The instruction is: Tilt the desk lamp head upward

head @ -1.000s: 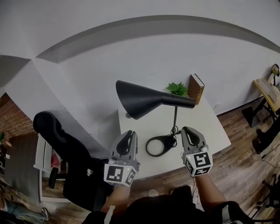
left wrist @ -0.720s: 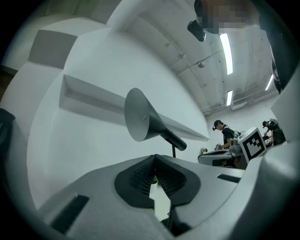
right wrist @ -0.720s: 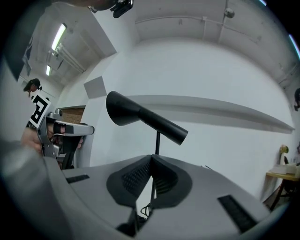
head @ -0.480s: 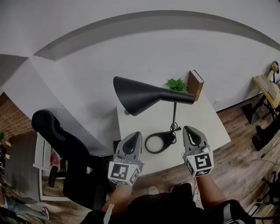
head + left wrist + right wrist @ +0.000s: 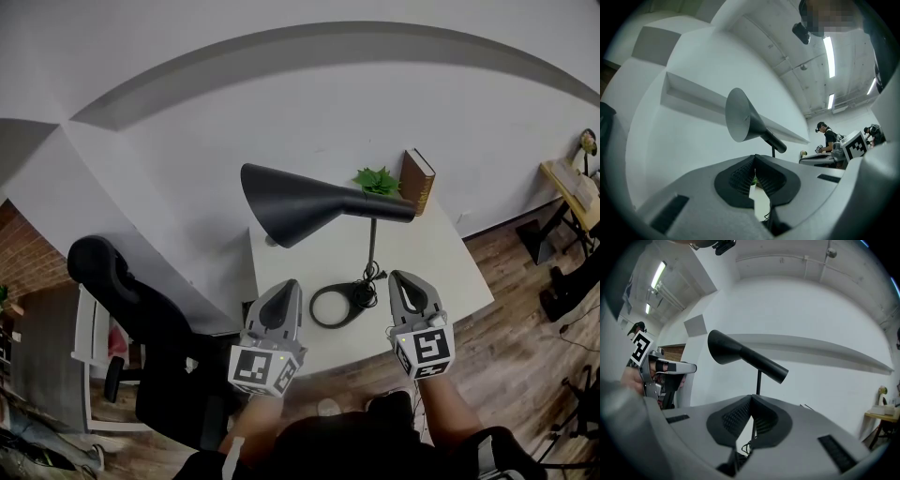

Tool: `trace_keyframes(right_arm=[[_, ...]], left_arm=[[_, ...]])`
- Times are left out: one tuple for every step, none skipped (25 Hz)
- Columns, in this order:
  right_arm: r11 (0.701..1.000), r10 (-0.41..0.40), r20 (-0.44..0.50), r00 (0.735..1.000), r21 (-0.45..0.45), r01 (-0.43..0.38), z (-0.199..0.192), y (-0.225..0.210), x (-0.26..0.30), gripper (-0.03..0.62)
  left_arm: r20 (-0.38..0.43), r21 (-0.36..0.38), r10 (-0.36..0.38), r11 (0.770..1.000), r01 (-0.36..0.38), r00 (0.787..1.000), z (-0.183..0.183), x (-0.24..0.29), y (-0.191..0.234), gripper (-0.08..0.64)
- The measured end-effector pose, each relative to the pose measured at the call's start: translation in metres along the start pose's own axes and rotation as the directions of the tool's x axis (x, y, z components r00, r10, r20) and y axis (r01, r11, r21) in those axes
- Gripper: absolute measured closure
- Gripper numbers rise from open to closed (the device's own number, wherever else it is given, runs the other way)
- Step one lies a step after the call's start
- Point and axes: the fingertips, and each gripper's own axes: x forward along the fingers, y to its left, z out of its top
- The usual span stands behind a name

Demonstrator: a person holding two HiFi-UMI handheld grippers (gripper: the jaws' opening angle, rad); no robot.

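A black desk lamp stands on the white desk [image 5: 441, 272]. Its cone-shaped head [image 5: 291, 204] points left and lies roughly level, on a thin stem [image 5: 374, 246] rising from a ring base [image 5: 334, 307]. The head also shows in the left gripper view [image 5: 743, 117] and the right gripper view [image 5: 736, 352]. My left gripper [image 5: 282, 292] hovers near the desk's front left edge, below the head, jaws shut and empty. My right gripper [image 5: 405, 281] is right of the ring base, also shut with nothing in it. Neither touches the lamp.
A small green plant [image 5: 378, 181] and an upright brown book [image 5: 418, 183] stand at the back of the desk by the wall. A black office chair [image 5: 122, 291] is to the left. The lamp's cord [image 5: 367, 281] lies coiled by the base. A person [image 5: 828, 138] stands far off.
Both grippers' jaws have closed over the last second. The left gripper has shifted slightly right and forward toward the desk edge; the view has tilted a little, and the lamp has not moved.
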Motion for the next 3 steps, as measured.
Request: trace_keyframes(right_arm=[[1.000,0.001,0.000,1.000,-0.001,-0.001,-0.0001,0.0006,-0.0002,0.592],[1.000,0.002,0.001,1.000,-0.002,-0.002,-0.0002,0.0012,-0.0005,0.592],[1.000,0.002,0.001,1.000,-0.002,-0.002,-0.0002,0.0018,-0.0008,0.592]], left_arm=[[0.002,0.001,0.002,1.000,-0.002,1.000,0.0010,-0.0002,0.0004,0.552],[0.003,0.001,0.004,1.000,-0.004,1.000,0.0019,-0.0005,0.0006,0.552],[0.005,0.002,0.006,1.000,-0.006,1.000,0.0028,-0.0008,0.0008,0.552]])
